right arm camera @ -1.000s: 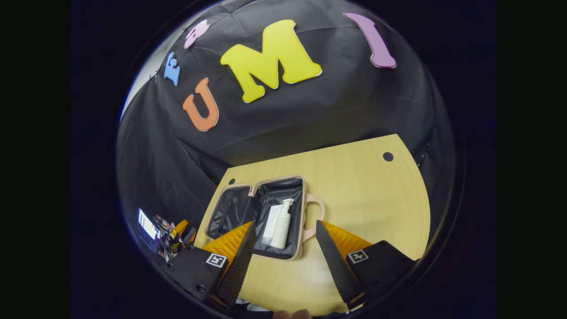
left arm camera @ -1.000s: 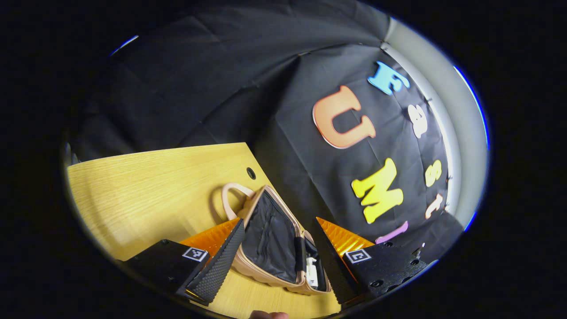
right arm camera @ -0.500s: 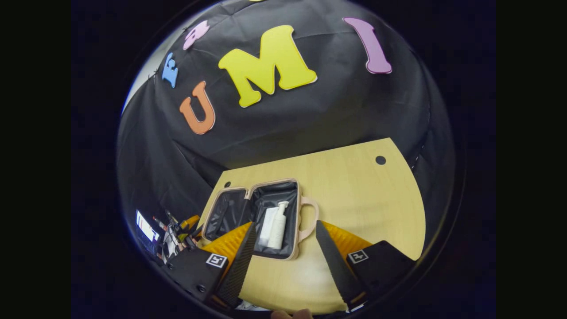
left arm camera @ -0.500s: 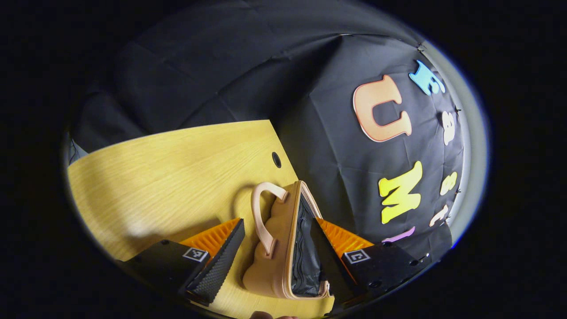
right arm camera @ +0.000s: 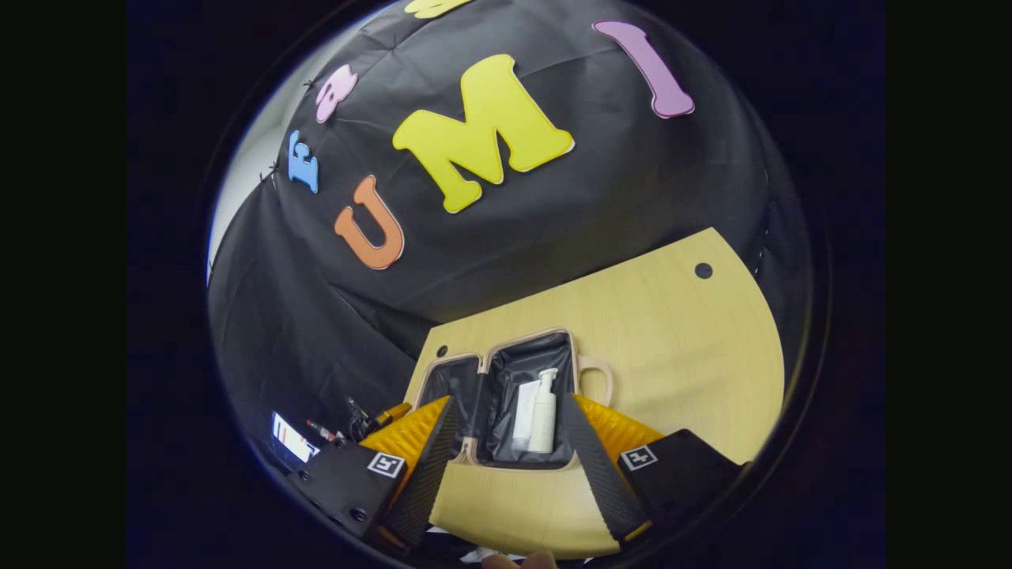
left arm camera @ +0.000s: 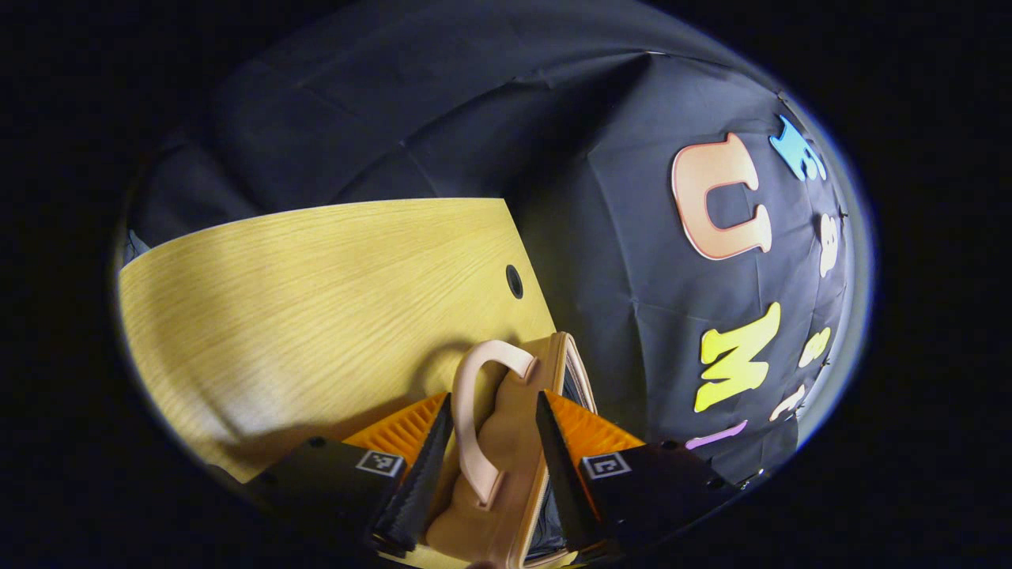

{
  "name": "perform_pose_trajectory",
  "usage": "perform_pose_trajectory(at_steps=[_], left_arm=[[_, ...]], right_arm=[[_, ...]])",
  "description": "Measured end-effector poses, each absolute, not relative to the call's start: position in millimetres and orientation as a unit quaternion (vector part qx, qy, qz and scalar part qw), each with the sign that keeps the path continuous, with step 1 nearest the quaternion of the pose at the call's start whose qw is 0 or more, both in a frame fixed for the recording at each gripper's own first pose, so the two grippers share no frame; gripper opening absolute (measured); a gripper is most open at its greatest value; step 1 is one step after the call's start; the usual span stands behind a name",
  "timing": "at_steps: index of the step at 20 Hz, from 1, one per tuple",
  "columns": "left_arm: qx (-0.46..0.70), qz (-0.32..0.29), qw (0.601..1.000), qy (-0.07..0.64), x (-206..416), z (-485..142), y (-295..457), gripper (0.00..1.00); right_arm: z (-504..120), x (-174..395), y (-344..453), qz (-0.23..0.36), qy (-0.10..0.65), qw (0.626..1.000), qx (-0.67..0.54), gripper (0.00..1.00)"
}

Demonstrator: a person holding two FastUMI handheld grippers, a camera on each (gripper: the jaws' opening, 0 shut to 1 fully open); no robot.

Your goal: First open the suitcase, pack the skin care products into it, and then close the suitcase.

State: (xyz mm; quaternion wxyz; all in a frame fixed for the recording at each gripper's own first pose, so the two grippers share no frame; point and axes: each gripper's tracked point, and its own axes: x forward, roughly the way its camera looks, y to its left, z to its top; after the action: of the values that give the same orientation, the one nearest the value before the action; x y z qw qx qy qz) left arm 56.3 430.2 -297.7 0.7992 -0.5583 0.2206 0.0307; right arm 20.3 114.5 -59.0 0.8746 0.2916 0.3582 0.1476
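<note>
In the left gripper view, the left gripper (left arm camera: 486, 466) is seen low over the wooden worktop (left arm camera: 300, 292), its jaws apart with the raised lid half of the pink suitcase (left arm camera: 506, 442) and its handle (left arm camera: 474, 411) standing between them; whether either finger touches the shell cannot be told. In the right gripper view, the suitcase (right arm camera: 506, 466) is seen open on the worktop (right arm camera: 680, 348) near the back edge, its dark lining exposed. A white pump bottle (right arm camera: 544, 411) and a white tube (right arm camera: 524, 412) are laid side by side in the right half. The right gripper (right arm camera: 510, 466) is held in front of the case, jaws apart, nothing between them.
</note>
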Motion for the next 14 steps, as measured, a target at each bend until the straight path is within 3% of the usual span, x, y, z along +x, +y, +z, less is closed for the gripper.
perform_pose_trajectory(at_steps=[1,3,4,5,6,7,9,12,14], left_arm=[[-0.556,0.033,0.799,0.226,60,-299,431,0.75],[-0.558,0.030,0.799,0.221,64,-284,431,0.35],[-0.554,0.029,0.805,0.212,66,-272,432,0.42],[-0.544,0.026,0.813,0.207,69,-261,433,0.41],[-0.532,0.021,0.822,0.200,70,-248,431,0.53],[-0.518,0.017,0.832,0.197,73,-235,430,0.38],[-0.481,0.020,0.852,0.206,76,-224,427,0.31],[-0.463,0.035,0.861,0.206,79,-200,421,0.10],[-0.457,0.024,0.868,0.190,82,-167,407,0.10]], right_arm=[[-59,19,115,0.148,0.359,0.873,0.297,0.80],[-59,17,112,0.149,0.357,0.871,0.303,0.80],[-58,16,109,0.151,0.352,0.872,0.305,0.80],[-58,15,106,0.151,0.347,0.874,0.306,0.80],[-57,12,103,0.150,0.343,0.874,0.310,0.80],[-56,12,99,0.147,0.339,0.874,0.315,0.80],[-50,12,91,0.143,0.325,0.875,0.331,0.80],[-43,2,75,0.140,0.307,0.876,0.345,0.80],[-39,-6,62,0.136,0.295,0.879,0.350,0.80]])
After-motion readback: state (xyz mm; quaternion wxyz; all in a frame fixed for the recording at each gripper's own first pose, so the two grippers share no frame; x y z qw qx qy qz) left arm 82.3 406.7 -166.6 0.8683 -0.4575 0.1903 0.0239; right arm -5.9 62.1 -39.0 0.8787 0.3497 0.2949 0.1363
